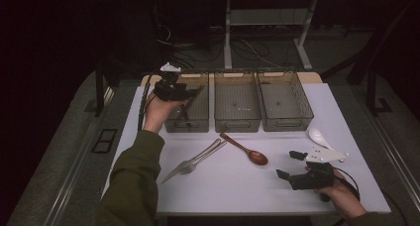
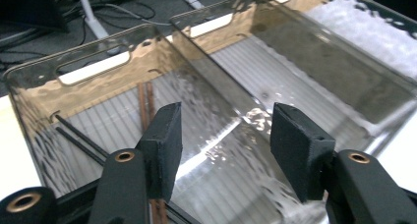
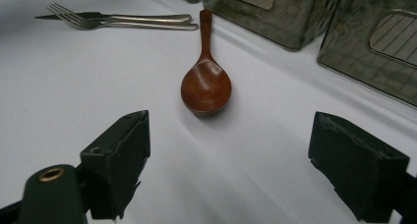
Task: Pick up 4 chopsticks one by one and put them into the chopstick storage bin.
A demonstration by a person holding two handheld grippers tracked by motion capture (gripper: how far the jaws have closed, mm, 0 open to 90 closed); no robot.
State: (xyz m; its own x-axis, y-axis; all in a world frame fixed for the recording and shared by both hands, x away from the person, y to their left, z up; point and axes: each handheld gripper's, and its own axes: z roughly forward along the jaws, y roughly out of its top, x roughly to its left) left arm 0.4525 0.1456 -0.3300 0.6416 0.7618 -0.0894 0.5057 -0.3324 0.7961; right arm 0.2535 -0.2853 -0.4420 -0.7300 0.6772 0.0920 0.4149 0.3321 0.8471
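Note:
My left gripper (image 1: 184, 93) hovers over the left of three clear bins (image 1: 171, 123) at the back of the table. In the left gripper view its jaws (image 2: 223, 135) stand open with nothing between them. Below them in that bin lie brown chopsticks (image 2: 146, 103) and black chopsticks (image 2: 78, 135). My right gripper (image 1: 289, 165) rests low at the front right, open and empty (image 3: 228, 160). It points at a brown wooden spoon (image 1: 250, 152) (image 3: 206, 86) lying on the white table just ahead of its jaws.
A metal fork and knife (image 1: 195, 159) (image 3: 123, 21) lie side by side left of the wooden spoon. A white ceramic spoon (image 1: 317, 137) lies at the right. The middle bin (image 1: 236, 123) and the right bin (image 1: 286, 123) hold nothing visible.

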